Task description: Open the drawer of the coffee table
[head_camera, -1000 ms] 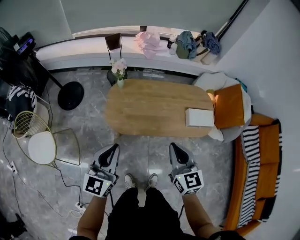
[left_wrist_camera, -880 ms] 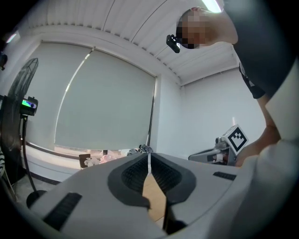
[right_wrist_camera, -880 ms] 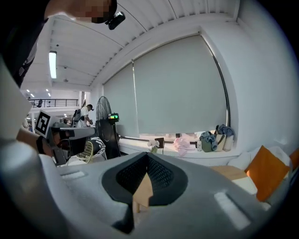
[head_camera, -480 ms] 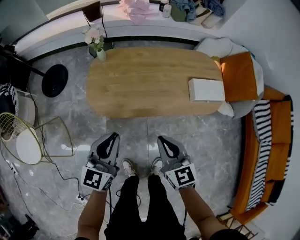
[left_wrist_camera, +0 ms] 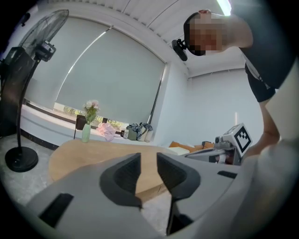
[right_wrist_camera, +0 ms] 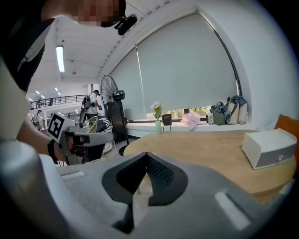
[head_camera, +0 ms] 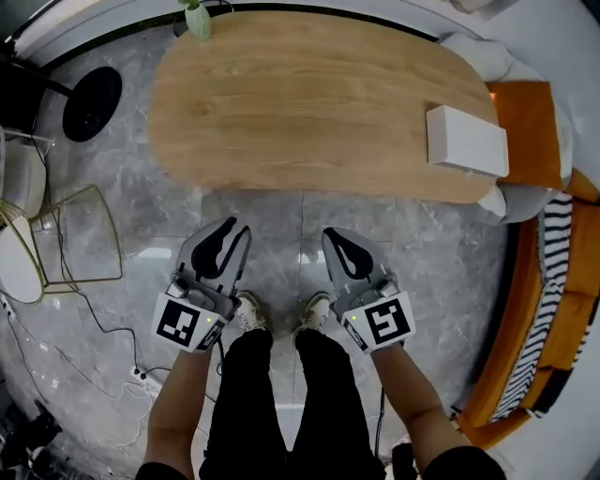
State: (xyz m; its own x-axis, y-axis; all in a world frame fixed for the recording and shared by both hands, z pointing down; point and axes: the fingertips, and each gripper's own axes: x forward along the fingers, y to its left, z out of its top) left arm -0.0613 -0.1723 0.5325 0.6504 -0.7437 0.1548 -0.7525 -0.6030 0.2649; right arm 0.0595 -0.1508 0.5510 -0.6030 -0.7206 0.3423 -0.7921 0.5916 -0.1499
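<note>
Left claw [head_camera: 228, 228] opens, empty; right claw [head_camera: 334, 236] sits pressed together. Desk [head_camera: 309, 103] at 12 o'clock hides its drawer; a blind reach could strike its edge.

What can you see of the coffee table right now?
The coffee table has a long oval top of light, grained wood, level and mostly bare. A white box rests near its right end and a green vase stands at its far left edge. It stands on the grey marbled floor just ahead of the person's feet. No drawer front or handle can be made out.
</note>
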